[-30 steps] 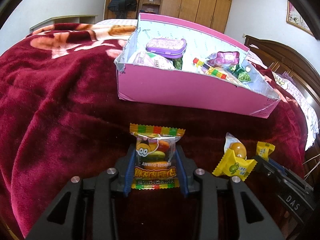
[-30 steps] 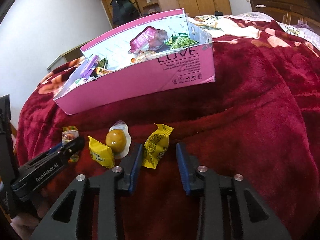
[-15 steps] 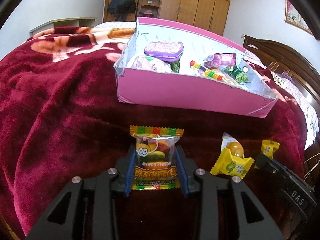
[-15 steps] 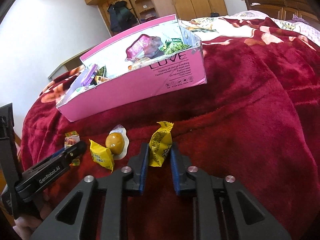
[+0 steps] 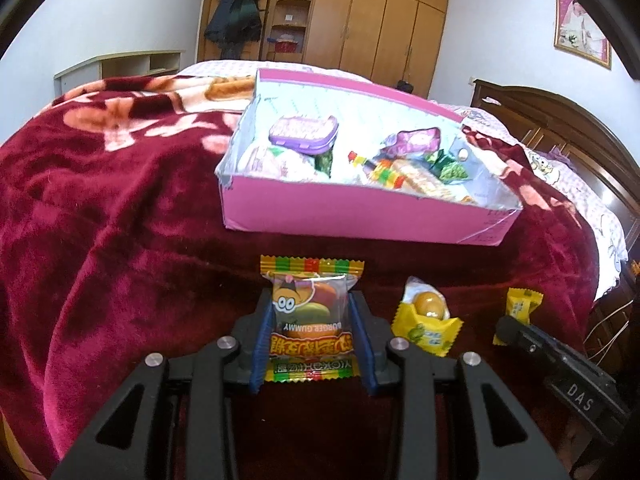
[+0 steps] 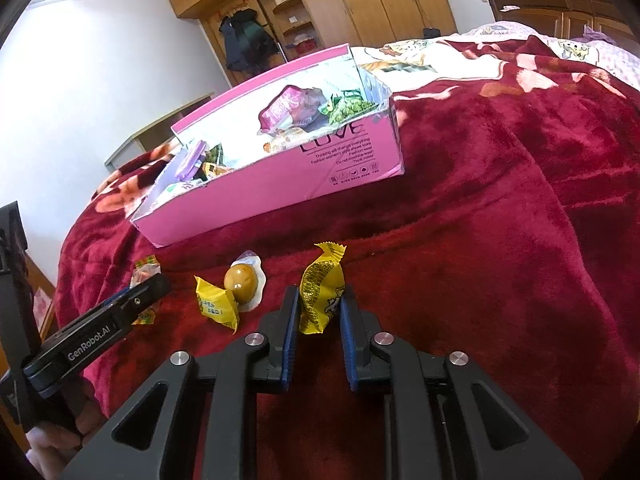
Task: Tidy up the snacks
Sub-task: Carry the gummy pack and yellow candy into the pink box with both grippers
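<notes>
My left gripper (image 5: pixel 311 300) is shut on a burger gummy packet (image 5: pixel 310 320) with a striped rainbow edge, held upright over the red blanket. My right gripper (image 6: pixel 319 294) is shut on a yellow wrapped candy (image 6: pixel 321 288), lifted a little off the blanket. Ahead of both stands the pink box (image 5: pixel 360 210) (image 6: pixel 280 196), open on top and filled with several snacks. On the blanket between the grippers lie another yellow candy (image 5: pixel 426 330) (image 6: pixel 216 306) and a clear-wrapped brown ball sweet (image 5: pixel 427 304) (image 6: pixel 241 277). The right gripper's held candy (image 5: pixel 522 304) shows at the left wrist view's right edge.
The dark red plush blanket (image 6: pixel 500 220) covers a bed. A wooden wardrobe (image 5: pixel 380 20) with hanging coats stands at the back, a dark wooden headboard (image 5: pixel 560 128) to the right. Inside the box lie a purple tin (image 5: pixel 304 133) and a purple packet (image 6: pixel 288 110).
My right gripper's jaws closed on the yellow candy and raised it slightly. My left gripper kept its grip on the gummy packet and rose a little; the box looks farther off.
</notes>
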Tool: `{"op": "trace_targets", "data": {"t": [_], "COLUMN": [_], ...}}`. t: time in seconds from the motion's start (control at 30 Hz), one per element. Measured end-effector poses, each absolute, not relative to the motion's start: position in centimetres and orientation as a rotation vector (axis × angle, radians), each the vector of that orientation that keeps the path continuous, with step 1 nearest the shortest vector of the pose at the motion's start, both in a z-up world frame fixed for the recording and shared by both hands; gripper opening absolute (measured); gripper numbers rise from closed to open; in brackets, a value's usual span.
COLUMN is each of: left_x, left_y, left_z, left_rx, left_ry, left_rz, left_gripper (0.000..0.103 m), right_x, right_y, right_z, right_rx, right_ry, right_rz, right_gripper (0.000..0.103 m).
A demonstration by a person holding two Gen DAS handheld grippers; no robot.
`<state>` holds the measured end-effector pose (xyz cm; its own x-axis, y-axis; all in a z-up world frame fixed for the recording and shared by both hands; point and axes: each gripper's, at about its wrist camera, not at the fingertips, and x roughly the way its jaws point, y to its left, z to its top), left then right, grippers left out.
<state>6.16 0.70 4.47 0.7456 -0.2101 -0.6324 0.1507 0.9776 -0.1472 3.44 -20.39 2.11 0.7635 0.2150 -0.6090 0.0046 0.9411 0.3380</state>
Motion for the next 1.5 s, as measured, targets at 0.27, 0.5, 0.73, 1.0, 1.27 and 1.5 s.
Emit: {"op": "trace_targets", "data": {"t": [0.27, 0.5, 0.73, 1.0, 1.27, 1.5], "left_x": [5.9, 7.0, 9.1, 12.0, 14.8, 16.3], "left_y": [-0.1, -0.5, -0.9, -1.4, -2.6, -3.2], "left_z": [6.2, 7.7, 8.9, 9.3, 8.4, 7.4], "left_rx": [-0.081, -0.069, -0.06, -0.04, -0.008, -0.005], "left_ry": [0.68, 0.645, 0.619, 0.609, 0.63, 0.654], "left_rz": [-0.221, -0.227, -0.222, -0.205, -0.183, -0.18], "left_gripper": [0.037, 0.037, 0.037, 0.037, 0.037, 0.037], "right_x": [3.0, 2.8, 2.8, 3.0, 3.7, 5.0], "right_y": [-20.6, -20.3, -20.3, -20.4, -21.0, -21.8], "right_z": [3.2, 3.9, 3.9, 4.2, 5.7, 7.1], "right_rx": [0.313, 0.3, 0.299, 0.293, 0.271, 0.251], "right_ry": [0.684, 0.672, 0.674, 0.671, 0.642, 0.617], "right_rz": [0.133, 0.154, 0.17, 0.173, 0.16, 0.144], "right_gripper": [0.02, 0.02, 0.02, 0.02, 0.02, 0.02]}}
